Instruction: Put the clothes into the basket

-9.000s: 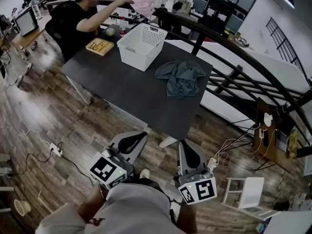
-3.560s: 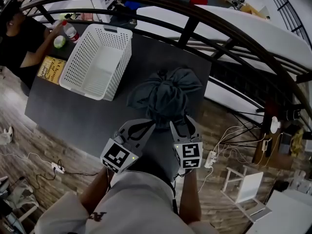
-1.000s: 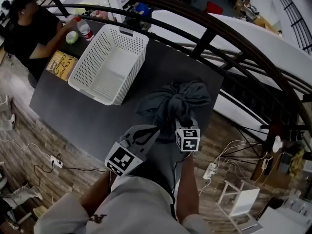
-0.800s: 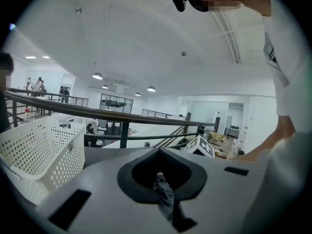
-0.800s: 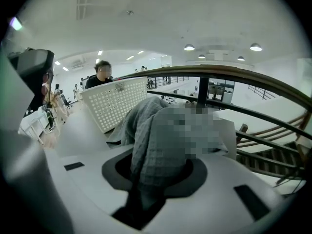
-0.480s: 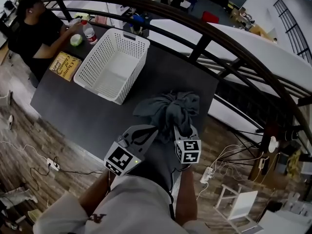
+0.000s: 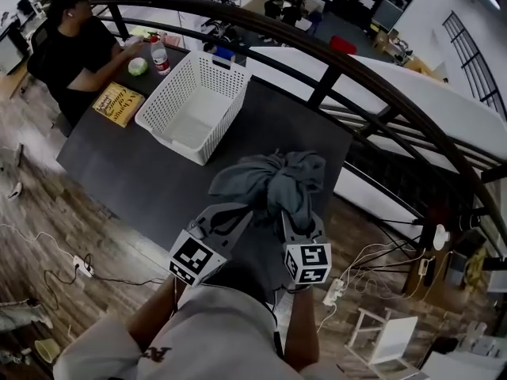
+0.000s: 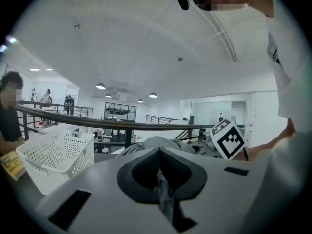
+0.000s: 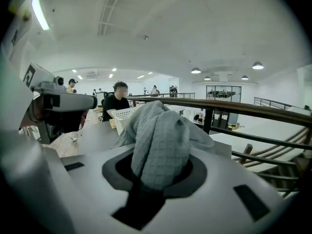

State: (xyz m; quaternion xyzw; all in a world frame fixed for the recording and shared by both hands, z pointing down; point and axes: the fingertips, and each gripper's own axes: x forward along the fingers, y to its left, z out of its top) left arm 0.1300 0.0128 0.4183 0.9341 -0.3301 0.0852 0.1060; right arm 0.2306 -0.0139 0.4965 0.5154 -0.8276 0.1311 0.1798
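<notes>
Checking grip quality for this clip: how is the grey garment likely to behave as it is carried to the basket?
Likely floppy: the grey garment bunches and droops over the right tongs. Probably light: the left tongs pinch just a thin fold. Loose edges may snag the basket rim.

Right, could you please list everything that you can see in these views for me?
table: one, dark grey, middle of the head view
basket: one, white, perforated, empty, on the table's far left part
garment: one, grey-blue, bunched, at the table's near edge
book: one, yellow, on the table left of the basket
bottle: one, clear, beyond the book
round thing: one, green, beside the bottle
seated person: one, black top, at the table's far left end
railing: one, black, beyond the table
left tongs: one, grey, shut on the garment
right tongs: one, grey, shut on the garment
</notes>
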